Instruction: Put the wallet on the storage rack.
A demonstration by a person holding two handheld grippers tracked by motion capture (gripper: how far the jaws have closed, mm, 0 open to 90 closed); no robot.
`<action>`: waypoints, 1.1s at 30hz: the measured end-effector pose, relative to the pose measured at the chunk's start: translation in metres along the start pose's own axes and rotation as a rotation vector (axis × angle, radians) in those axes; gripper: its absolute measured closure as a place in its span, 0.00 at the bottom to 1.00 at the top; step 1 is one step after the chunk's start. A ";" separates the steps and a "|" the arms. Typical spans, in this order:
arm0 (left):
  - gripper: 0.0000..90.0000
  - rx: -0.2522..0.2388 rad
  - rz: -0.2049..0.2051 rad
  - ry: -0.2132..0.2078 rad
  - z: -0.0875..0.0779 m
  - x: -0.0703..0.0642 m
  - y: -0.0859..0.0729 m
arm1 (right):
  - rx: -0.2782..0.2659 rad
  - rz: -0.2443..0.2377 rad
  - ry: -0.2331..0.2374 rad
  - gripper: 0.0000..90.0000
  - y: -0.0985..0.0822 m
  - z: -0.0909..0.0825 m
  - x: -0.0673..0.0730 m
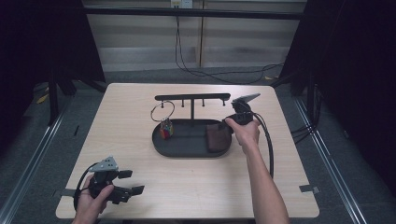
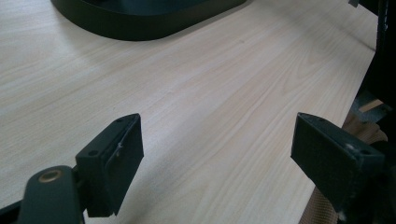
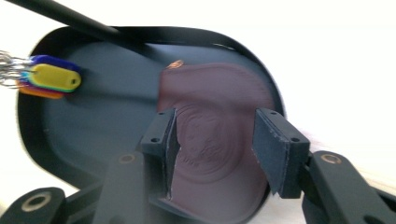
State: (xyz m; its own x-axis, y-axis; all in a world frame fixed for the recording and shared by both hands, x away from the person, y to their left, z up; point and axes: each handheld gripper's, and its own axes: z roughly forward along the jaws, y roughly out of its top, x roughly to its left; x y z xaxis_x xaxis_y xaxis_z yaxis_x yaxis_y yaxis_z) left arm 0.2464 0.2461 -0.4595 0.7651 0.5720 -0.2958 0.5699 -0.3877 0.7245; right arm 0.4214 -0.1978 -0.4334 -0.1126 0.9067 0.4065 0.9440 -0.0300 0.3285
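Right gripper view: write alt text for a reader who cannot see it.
The right claw hangs open over a brown leather wallet lying in a black oval tray. Coloured key tags rest at the tray's far left.

A recording lab: dark curtains (image 1: pixel 28 46) enclose a lone table (image 1: pixel 140 177), cables (image 1: pixel 196 70) trailing

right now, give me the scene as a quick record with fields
surface: light wood table
tray: black oval tray with a hook rail on a post
in tray, right end: brown leather pouch, lying flat
in tray, left end: coloured key tags on a wire ring
right gripper: over the pouch, jaws apart on either side of it, not pressing
left gripper: open above bare table at the near left corner
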 end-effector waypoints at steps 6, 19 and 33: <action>0.19 -0.007 -0.003 0.004 -0.002 0.000 0.000 | -0.036 -0.042 0.007 0.49 -0.003 -0.008 0.006; 0.19 -0.002 -0.001 0.002 0.000 0.000 0.000 | -0.103 -0.089 0.031 0.34 -0.017 -0.041 0.008; 0.19 -0.010 -0.006 0.012 -0.002 0.000 -0.001 | -0.153 -0.144 0.067 0.28 -0.044 -0.048 0.012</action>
State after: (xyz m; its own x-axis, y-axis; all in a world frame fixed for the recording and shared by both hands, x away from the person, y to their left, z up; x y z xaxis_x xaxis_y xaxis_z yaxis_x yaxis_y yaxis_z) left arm 0.2457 0.2479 -0.4588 0.7580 0.5828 -0.2929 0.5714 -0.3769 0.7290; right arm 0.3630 -0.2058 -0.4018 -0.2682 0.8765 0.3998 0.8591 0.0298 0.5109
